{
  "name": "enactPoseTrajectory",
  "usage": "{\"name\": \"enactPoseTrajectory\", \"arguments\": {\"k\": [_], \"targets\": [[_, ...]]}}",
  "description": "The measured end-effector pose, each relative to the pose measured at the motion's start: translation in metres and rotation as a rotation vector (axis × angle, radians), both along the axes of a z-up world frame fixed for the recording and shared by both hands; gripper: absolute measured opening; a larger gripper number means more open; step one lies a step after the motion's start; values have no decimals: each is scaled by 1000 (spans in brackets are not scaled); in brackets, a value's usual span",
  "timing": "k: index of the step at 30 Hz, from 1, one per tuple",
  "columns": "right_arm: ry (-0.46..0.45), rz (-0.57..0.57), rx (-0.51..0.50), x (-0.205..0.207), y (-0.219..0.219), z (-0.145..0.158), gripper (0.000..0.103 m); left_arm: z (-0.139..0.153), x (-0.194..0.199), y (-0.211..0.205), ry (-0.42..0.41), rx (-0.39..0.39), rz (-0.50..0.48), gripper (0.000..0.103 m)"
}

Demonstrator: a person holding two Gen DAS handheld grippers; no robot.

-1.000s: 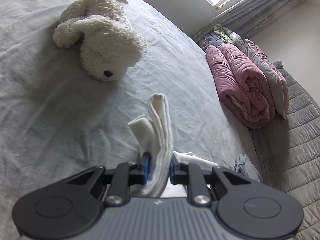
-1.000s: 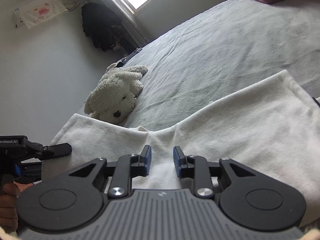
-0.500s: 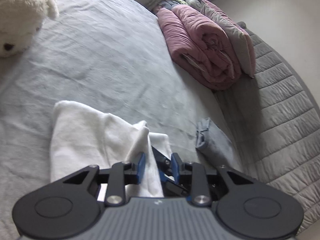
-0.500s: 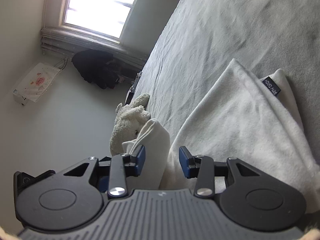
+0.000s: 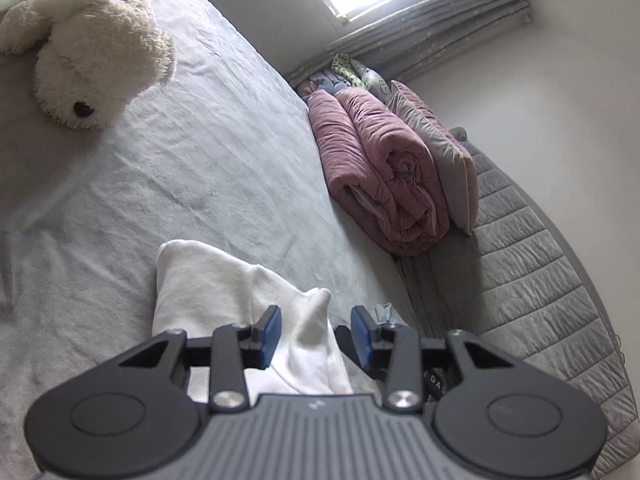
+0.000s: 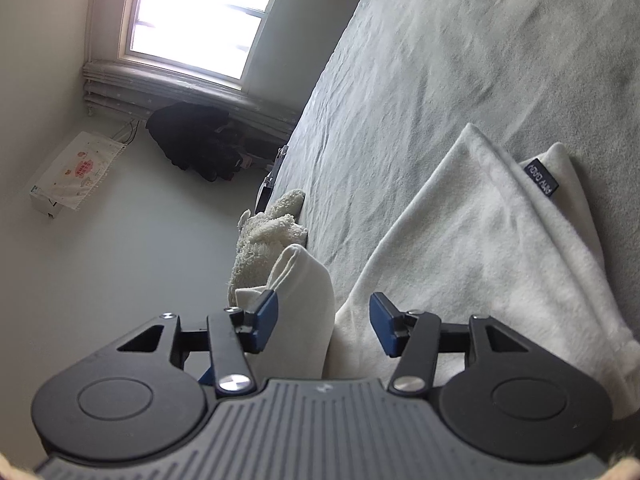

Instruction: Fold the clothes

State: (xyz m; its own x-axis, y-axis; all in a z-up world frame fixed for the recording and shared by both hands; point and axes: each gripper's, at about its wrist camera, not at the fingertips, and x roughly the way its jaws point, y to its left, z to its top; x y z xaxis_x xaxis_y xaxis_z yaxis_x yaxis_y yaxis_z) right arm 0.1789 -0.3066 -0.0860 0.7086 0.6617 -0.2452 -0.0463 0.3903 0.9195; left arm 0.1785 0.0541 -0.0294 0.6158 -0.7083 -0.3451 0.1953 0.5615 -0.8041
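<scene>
Left gripper (image 5: 314, 334): jaws parted, having just been opening. A raised fold of the white garment (image 5: 224, 292) stands between the blue pads. The fold lies against the left pad (image 5: 269, 336); a clear gap separates it from the right pad. The cloth is not pinched.

Right gripper (image 6: 324, 326): jaws parted wider, also having just been opening. An upright fold of the white garment (image 6: 480, 248) rises beside the left pad (image 6: 266, 320) and appears to touch it. The right pad stands clear of this fold, over the flat part of the garment. Nothing is clamped.

Garment location: on the grey bed sheet (image 5: 180, 168). In the left wrist view it lies at 6 o'clock, directly ahead of the jaws. In the right wrist view it spreads from 6 toward 3 o'clock, laid in layers, with a dark label (image 6: 540, 182) at its far edge.

Hidden or unclear:
- Both gripper bodies cover the near part of the garment; its near edge cannot be seen.
- A dark part with white lettering shows under the left gripper at 5 o'clock; the lettering is cut off.
- A small grey cloth (image 5: 382, 312) beyond the right pad is mostly hidden.
- The label text is too small to read.
- The plush toy (image 5: 88, 48) at 10 o'clock is cut by the frame edge; in the right wrist view the fold partly hides it.
- The pink quilt (image 5: 384, 176) sits at 2 o'clock.
</scene>
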Motion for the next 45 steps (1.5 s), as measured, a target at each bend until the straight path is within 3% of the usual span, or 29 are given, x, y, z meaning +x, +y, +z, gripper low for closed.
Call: {"name": "enactPoseTrajectory", "arguments": {"k": [8,11,19,20,22,26,30,40,43,45], "targets": [[-34,19,-22,2,8,8,64,-45,-8,9,-34,18,58,33],[-34,31,-69,3,16,10,64,-51,-7,10,-92,-29,61,33],[-34,47,-239,4,44,12,64,-58,-2,8,-81,-54,39,33],[-30,55,-263,5,50,11,63,-59,-2,9,-78,-59,38,33],[-26,65,-310,7,61,8,47,-59,-1,11,-71,-67,46,33],[-43,51,-404,5,75,7,29,-61,-3,18,-69,-72,69,33],[-81,25,-344,2,64,12,22,-62,-4,21,-81,-84,85,33],[-127,-7,-219,1,32,21,21,-60,-5,9,-118,-43,56,26],[-126,-14,-168,2,20,17,21,-62,-5,4,-126,-37,42,14],[-120,-22,-138,2,11,14,21,-63,-5,0,-139,-34,29,12]]}}
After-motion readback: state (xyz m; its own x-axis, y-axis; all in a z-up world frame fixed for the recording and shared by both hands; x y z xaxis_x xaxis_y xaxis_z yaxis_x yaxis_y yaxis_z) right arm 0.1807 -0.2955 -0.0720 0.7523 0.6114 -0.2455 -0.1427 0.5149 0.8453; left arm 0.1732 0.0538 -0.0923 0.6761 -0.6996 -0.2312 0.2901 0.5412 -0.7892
